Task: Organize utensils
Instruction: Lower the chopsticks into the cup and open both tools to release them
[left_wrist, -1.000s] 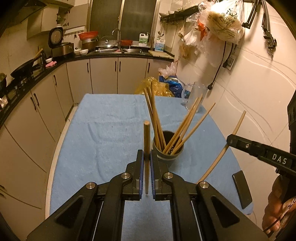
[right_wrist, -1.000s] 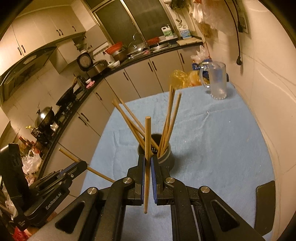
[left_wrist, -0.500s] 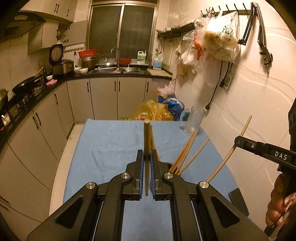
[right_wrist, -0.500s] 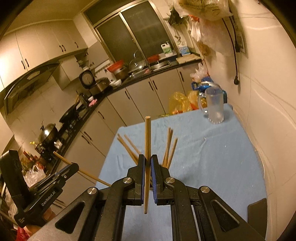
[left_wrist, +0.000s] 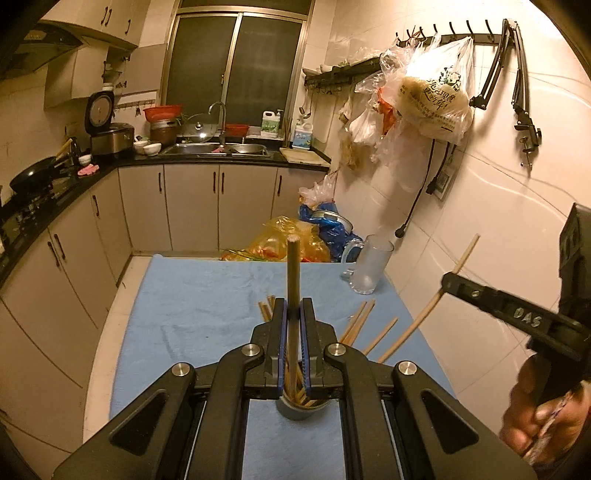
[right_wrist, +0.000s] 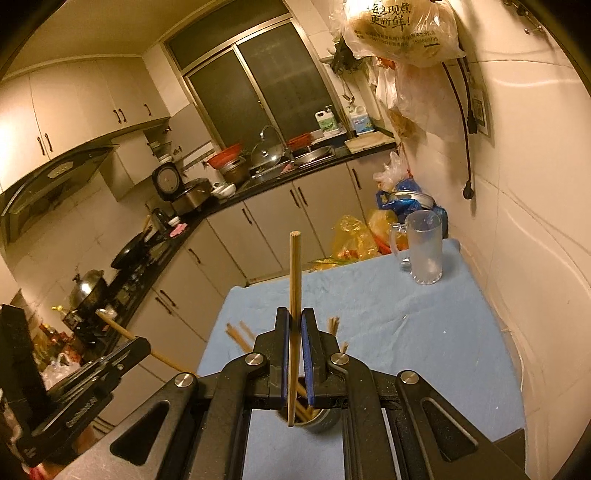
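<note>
Each chopstick is pinched upright: one (left_wrist: 293, 280) in the left hand-held gripper (left_wrist: 293, 325), one (right_wrist: 294, 295) in the right hand-held gripper (right_wrist: 294, 332). Below them a cup (left_wrist: 301, 410) of chopsticks stands on the blue-clothed desk (left_wrist: 192, 317); a glass mug (right_wrist: 424, 251) stands near the far corner.

A dim, yellow-lit kitchen is seen. Grey base cabinets (left_wrist: 192, 206) under a black countertop (left_wrist: 221, 157) are set along the walls from nine to twelve o'clock. A dark window (left_wrist: 236, 59) is placed above the sink (left_wrist: 214, 148). White tiled wall (left_wrist: 480, 206) is found at three o'clock, hung with plastic bags (left_wrist: 432, 99).
</note>
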